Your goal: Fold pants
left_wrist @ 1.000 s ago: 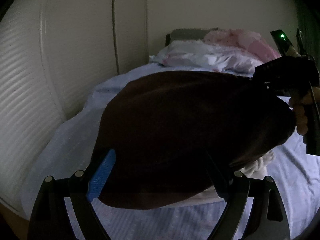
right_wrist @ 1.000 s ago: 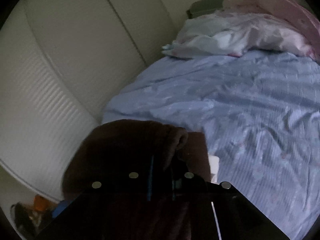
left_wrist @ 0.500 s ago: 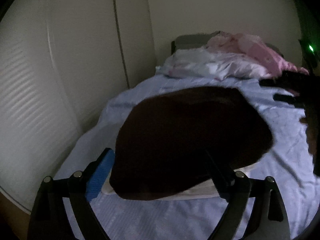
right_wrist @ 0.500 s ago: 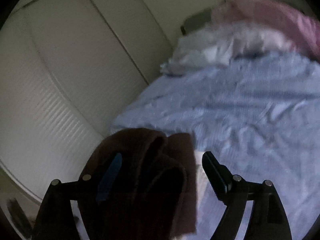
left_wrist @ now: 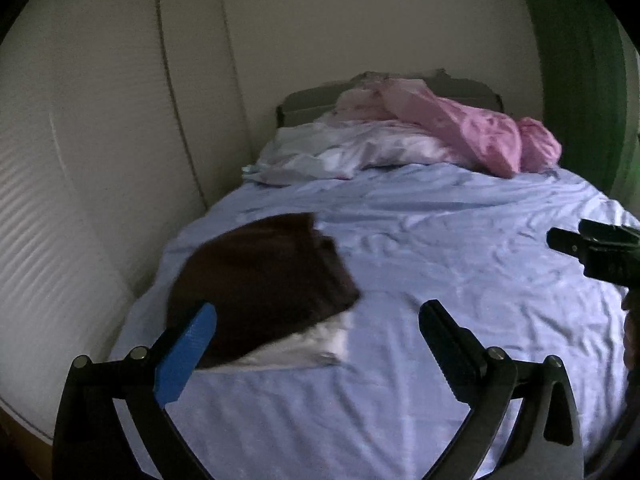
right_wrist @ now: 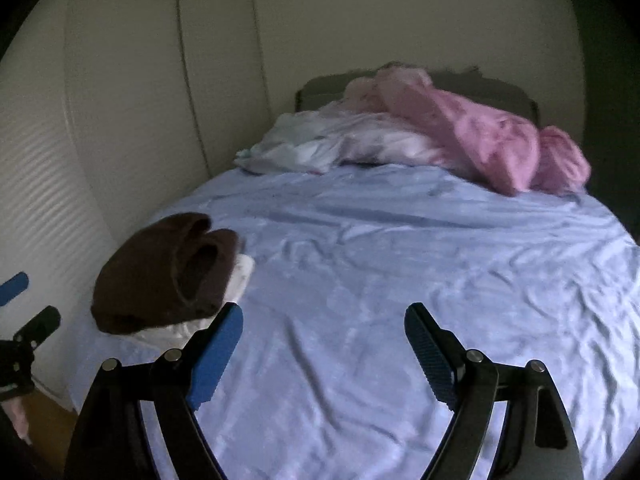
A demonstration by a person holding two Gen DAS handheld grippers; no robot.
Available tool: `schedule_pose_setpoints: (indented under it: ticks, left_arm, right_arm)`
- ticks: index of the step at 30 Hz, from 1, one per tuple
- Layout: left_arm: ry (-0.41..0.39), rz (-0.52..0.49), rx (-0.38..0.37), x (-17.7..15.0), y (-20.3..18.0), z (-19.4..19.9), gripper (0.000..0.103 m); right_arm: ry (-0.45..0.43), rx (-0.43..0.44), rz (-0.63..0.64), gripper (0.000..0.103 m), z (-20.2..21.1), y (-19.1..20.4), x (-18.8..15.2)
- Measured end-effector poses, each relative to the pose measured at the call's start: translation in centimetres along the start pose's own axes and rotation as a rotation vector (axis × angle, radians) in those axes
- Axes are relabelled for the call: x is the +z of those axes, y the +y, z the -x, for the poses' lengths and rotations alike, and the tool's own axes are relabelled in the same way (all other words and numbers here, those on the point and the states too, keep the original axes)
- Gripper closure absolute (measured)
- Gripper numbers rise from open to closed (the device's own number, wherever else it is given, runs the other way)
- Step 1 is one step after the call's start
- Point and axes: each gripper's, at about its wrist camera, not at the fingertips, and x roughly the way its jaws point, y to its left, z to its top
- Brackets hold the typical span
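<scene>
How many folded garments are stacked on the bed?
2 that I can see. The dark brown pants lie on top, near the bed's wall-side edge; a white garment peeks out underneath. More could be hidden beneath the pants.

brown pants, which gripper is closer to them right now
Left. The left gripper hangs open just in front of the folded brown pants; the right gripper, also open, sits farther off to their right.
</scene>
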Motion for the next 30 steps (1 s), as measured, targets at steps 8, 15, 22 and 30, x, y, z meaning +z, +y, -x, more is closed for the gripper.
schedule_pose_setpoints:
  ticks: [8,15,22,30]
  left_arm:
    - [-0.036,0.011,-0.059,-1.4,-6.1,3.2,0.000]
    - [-0.044,0.024,-0.070,-2.8,-8.2,4.5,0.000]
    - [-0.028,0.035,-0.068,-4.3,-9.3,5.1,0.000]
    - [-0.004,0.056,-0.100,-5.1,-9.8,5.9,0.000]
  right_arm:
    - [-0.095,-0.122,-0.078,0.019,7.7,-6.3,-4.3]
    - [-0.077,-0.151,-0.060,0.019,10.0,-8.3,-7.0]
    - [-0.085,-0.166,-0.054,0.019,11.7,-9.0,-9.2]
    - [-0.106,-0.193,-0.017,0.019,13.2,-8.2,-10.2]
